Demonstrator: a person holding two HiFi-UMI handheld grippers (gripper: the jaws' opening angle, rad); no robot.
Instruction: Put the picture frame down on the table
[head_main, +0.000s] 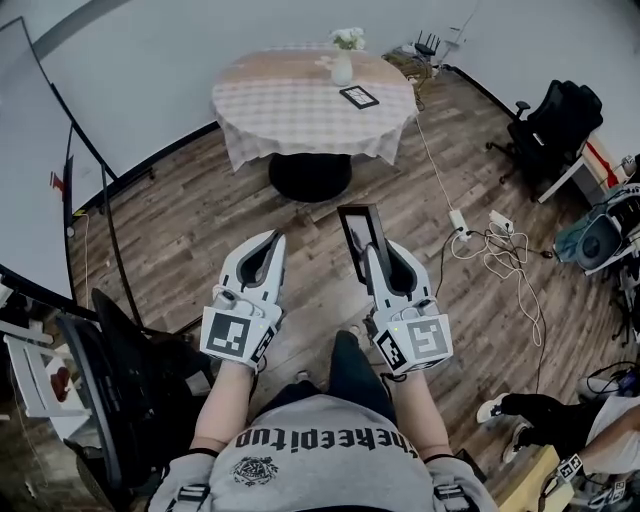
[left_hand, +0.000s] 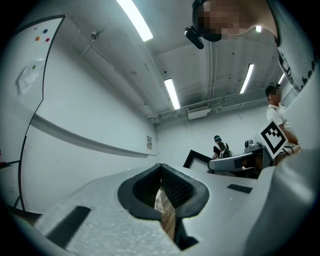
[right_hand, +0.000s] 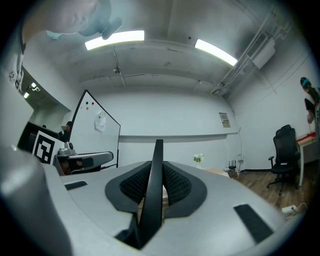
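Frame (head_main: 358, 225) held edge-on in the air, well apart from the counter (head_main: 290, 110).
The right gripper (head_main: 378, 262) clamps the thin black frame by its near end. The left gripper (head_main: 268, 240) is closed on nothing. The frame looks light and stiff, probably glazed and so fragile. A rim grip suits it, and it should be laid flat, clear of the vase (head_main: 342, 68).

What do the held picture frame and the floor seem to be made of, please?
Picture frame: matte black, smooth thin edge; plastic or painted wood, can't tell which. Floor: brown planks with visible grain and seams, likely wood or laminate.
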